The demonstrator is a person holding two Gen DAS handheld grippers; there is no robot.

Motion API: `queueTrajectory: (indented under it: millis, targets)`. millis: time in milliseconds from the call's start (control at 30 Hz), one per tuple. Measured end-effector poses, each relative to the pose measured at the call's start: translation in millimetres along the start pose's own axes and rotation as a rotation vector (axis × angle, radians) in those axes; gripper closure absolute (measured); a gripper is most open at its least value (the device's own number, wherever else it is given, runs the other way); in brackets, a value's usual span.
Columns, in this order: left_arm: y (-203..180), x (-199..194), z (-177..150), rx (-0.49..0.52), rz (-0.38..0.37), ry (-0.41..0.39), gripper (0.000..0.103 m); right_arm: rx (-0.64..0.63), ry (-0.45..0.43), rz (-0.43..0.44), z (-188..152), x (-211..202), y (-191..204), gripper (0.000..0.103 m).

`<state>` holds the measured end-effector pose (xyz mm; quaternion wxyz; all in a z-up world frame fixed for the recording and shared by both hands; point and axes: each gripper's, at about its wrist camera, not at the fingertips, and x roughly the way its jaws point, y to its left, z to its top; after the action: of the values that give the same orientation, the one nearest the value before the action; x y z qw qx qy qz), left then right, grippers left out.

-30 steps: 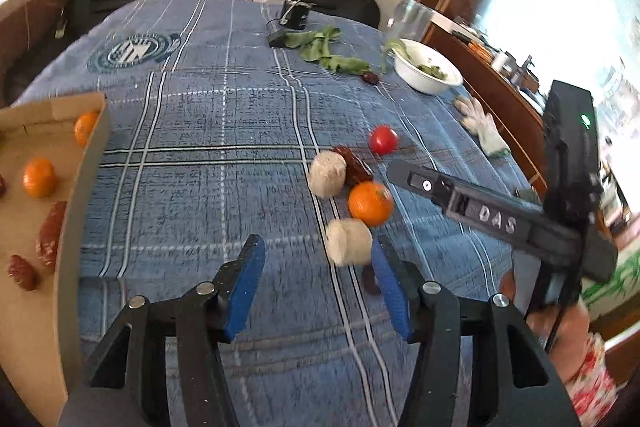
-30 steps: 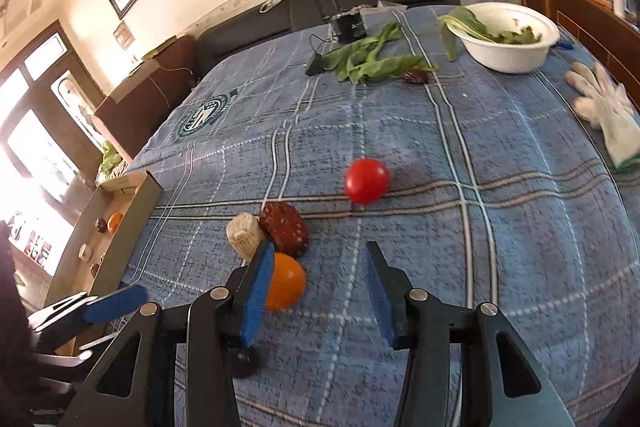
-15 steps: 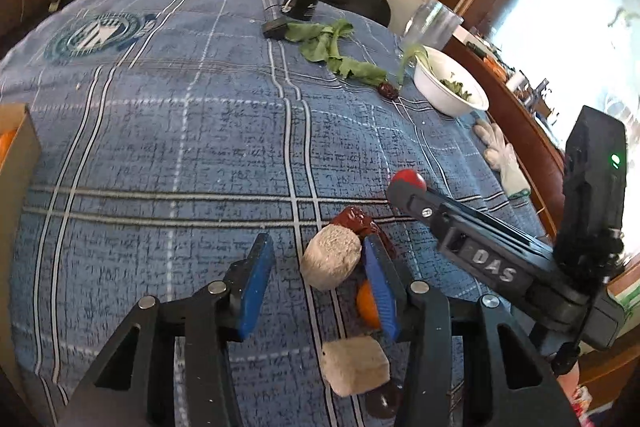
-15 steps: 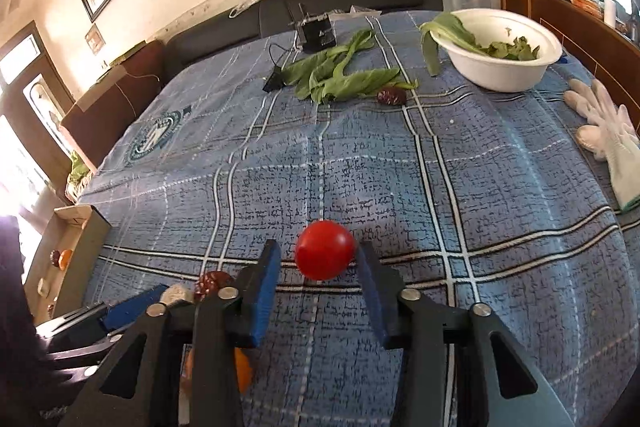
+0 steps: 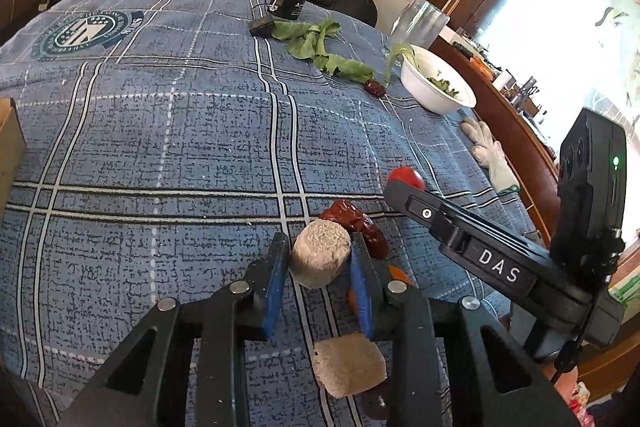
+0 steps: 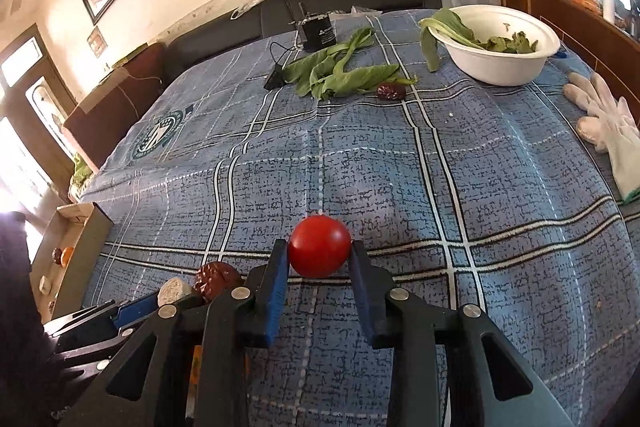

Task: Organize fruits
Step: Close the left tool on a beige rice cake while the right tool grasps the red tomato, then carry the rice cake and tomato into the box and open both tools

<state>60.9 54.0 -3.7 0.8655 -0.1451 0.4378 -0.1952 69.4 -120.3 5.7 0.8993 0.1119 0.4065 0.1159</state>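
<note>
A beige round chunk (image 5: 319, 259) lies on the blue plaid cloth, and my left gripper (image 5: 319, 247) is closing with both blue pads touching its sides. A dark red date (image 5: 356, 223) lies right behind it, a squarer beige chunk (image 5: 348, 365) sits under the gripper, and an orange (image 5: 396, 273) is mostly hidden behind the right finger. My right gripper (image 6: 319, 251) is closing on a red tomato (image 6: 319, 245), with its pads against both sides. A cardboard tray (image 6: 80, 227) holding fruit stands at the far left.
At the back right stand a white bowl (image 6: 500, 67) of greens and a glass jar (image 5: 420, 27). Loose leaves (image 6: 340, 75), another date (image 6: 391, 91) and a black device (image 6: 318, 33) lie behind. A white glove (image 6: 608, 131) rests at the right edge.
Both grippers moved forward and down. The left jaws narrowed around the round beige chunk. The right gripper moved from beside the orange to the tomato and narrowed onto it.
</note>
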Motion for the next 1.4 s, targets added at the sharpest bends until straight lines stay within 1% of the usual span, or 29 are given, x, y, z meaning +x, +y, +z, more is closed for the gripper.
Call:
queueTrajectory:
  millis: [33, 100, 167, 300, 367, 467, 567, 633, 733, 867, 967, 1067, 1200, 1333, 1400]
  targets:
    - [1, -1, 0, -0.003, -0.010, -0.001, 0.075, 0.013, -0.004, -0.002, -1, -2, -1, 0.070]
    - [0, -6, -1, -0.002, -0.005, -0.022, 0.075, 0.032, -0.001, 0.000, -4, -5, -2, 0.070]
    - [-2, -11, -3, 0.007, 0.015, -0.050, 0.075, 0.031, -0.008, -0.007, -8, -14, 3, 0.070]
    - [-6, -28, -10, 0.020, 0.065, -0.078, 0.075, 0.010, -0.033, 0.019, -20, -42, 17, 0.070]
    - [-7, -48, -16, 0.016, 0.075, -0.105, 0.075, -0.008, -0.042, 0.038, -26, -60, 28, 0.070]
    - [-5, -84, -28, -0.010, 0.063, -0.124, 0.075, -0.053, -0.052, 0.062, -31, -77, 46, 0.070]
    - [8, -126, -40, -0.038, 0.077, -0.151, 0.075, -0.094, -0.051, 0.118, -36, -90, 74, 0.070]
    - [23, -152, -47, -0.067, 0.113, -0.176, 0.074, -0.142, -0.045, 0.166, -41, -96, 101, 0.070]
    - [60, -189, -57, -0.132, 0.223, -0.204, 0.074, -0.220, -0.024, 0.231, -52, -98, 143, 0.069]
    - [121, -220, -67, -0.253, 0.379, -0.195, 0.074, -0.306, 0.037, 0.318, -70, -87, 198, 0.069]
    - [161, -233, -70, -0.326, 0.438, -0.168, 0.074, -0.363, 0.068, 0.341, -85, -78, 229, 0.069]
    - [184, -236, -66, -0.344, 0.483, -0.135, 0.074, -0.420, 0.116, 0.345, -97, -61, 257, 0.069]
    - [202, -226, -61, -0.355, 0.505, -0.080, 0.074, -0.454, 0.208, 0.344, -109, -28, 284, 0.069]
    - [209, -225, -58, -0.357, 0.512, -0.077, 0.074, -0.462, 0.229, 0.324, -112, -7, 297, 0.067]
    - [210, -227, -58, -0.367, 0.497, -0.086, 0.074, -0.446, 0.223, 0.324, -110, -3, 301, 0.067]
